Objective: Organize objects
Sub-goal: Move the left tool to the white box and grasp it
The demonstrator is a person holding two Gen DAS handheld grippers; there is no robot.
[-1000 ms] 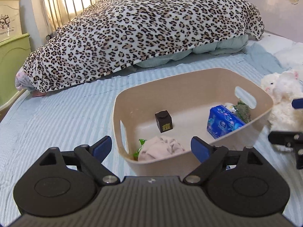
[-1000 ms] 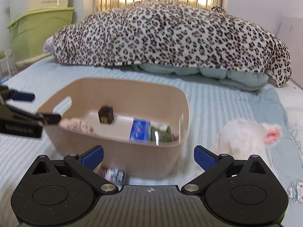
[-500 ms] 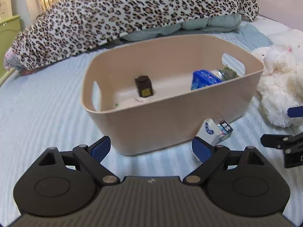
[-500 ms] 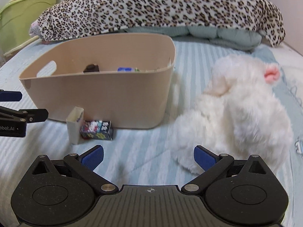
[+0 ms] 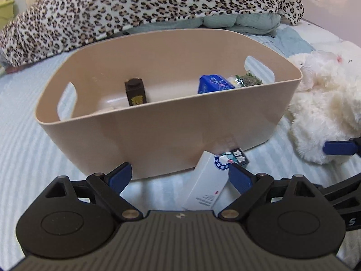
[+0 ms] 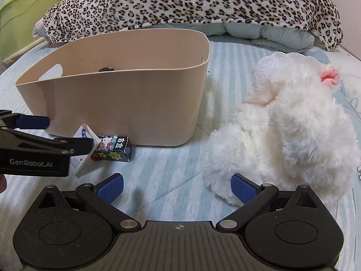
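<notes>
Left wrist view shows both tongs have sunk from above the beige bin (image 5: 158, 135) to bed level, left tongs (image 5: 180, 176) spread wide around the white carton (image 5: 207, 185) at its near wall, right tongs (image 6: 177, 186) released beside the plush toy (image 6: 282, 135), so pickup looks next

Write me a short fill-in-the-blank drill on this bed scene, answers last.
1. The white carton lies on the bed ____ the beige bin.
2. The small dark bottle stands ____ the bin.
3. The blanket behind the bin has a ____ print.
4. The left gripper has its fingers ____.

Answers: outside; inside; leopard; open
</notes>
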